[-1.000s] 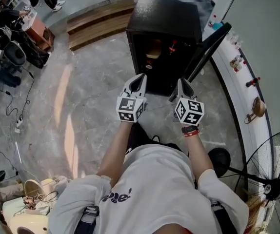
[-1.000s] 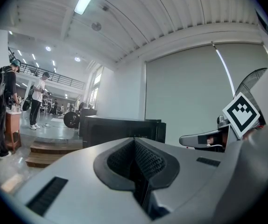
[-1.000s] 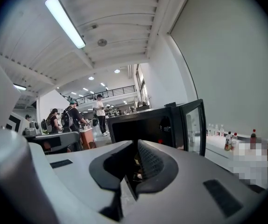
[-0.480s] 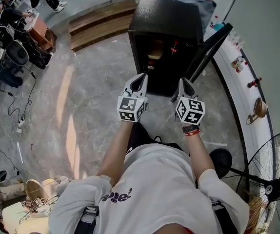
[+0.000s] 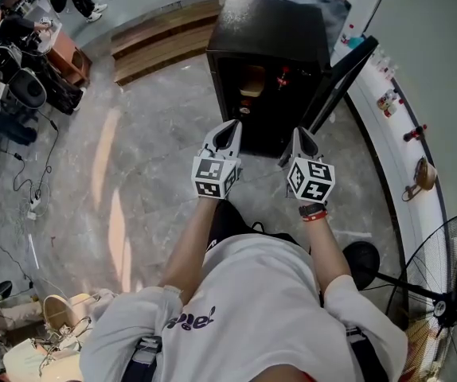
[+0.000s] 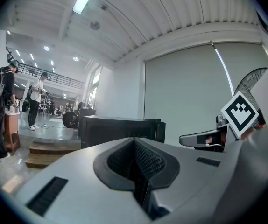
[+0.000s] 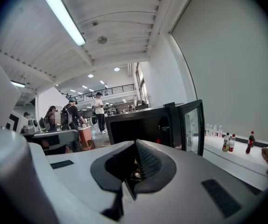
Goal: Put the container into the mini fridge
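Overhead, the left tool (image 5: 229, 126) and right tool (image 5: 298, 132) are hovering, closed and empty, before the open mini fridge (image 5: 270, 30), with a tan container (image 5: 252, 79) sitting inside; the left gripper view is showing only the fridge's dark exterior.

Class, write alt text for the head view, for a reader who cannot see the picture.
Seen from above, a person points the left gripper and right gripper, both with jaws shut and empty, at a black mini fridge whose door stands open. The fridge stands on a pale stone floor, with a standing fan at lower right.
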Demonstrator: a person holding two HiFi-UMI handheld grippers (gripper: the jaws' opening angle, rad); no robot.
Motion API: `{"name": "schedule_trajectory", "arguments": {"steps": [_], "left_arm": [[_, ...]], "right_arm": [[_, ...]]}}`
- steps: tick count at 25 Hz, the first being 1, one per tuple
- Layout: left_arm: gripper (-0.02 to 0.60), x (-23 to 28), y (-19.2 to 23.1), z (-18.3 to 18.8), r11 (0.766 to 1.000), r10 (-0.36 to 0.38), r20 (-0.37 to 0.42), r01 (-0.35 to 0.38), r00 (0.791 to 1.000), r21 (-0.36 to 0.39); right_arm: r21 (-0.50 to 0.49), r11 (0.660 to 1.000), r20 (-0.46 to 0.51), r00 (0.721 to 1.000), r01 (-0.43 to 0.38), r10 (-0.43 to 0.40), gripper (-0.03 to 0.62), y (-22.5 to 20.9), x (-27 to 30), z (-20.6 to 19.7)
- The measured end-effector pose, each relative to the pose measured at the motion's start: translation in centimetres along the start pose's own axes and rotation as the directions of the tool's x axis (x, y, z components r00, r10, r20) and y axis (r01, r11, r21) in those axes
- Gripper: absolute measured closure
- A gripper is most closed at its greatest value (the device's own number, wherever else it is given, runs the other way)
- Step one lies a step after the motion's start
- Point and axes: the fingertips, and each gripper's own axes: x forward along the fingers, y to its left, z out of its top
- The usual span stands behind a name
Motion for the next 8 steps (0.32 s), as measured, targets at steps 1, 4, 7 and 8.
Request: {"name": "schedule_trajectory", "arguments": {"steps": [1, 4, 7, 8], "left_arm": [[0.563, 0.1, 0.01, -0.04, 1.0, -0.002, -0.001, 0.002, 1.0, -0.001], [0.563, 0.35, 0.01, -0.09, 1.0, -0.005, -0.006, 0.005, 1.0, 0.0], [0.563, 0.6, 0.07, -0.02, 1.0, -0.004, -0.005, 0.004, 1.0, 0.007], [0.563, 0.69, 0.09, 0.0, 1.0, -0.003, -0.005, 0.003, 1.0, 0.01]], "right_arm": [[0.001, 1.0, 0.0, 1.0, 0.001, -0.001, 0.577, -0.04, 0.06, 0.0], [0.006, 1.0, 0.0, 1.0, -0.001, 0.001, 0.579, -0.12, 0.19, 0.02], [0.005, 1.0, 0.005, 1.0, -0.003, 0.003, 0.579, -0.19, 0.36, 0.14], [0.005, 1.0, 0.007, 1.0, -0.004, 0.004, 0.579, -0.23, 0.42, 0.18]]}}
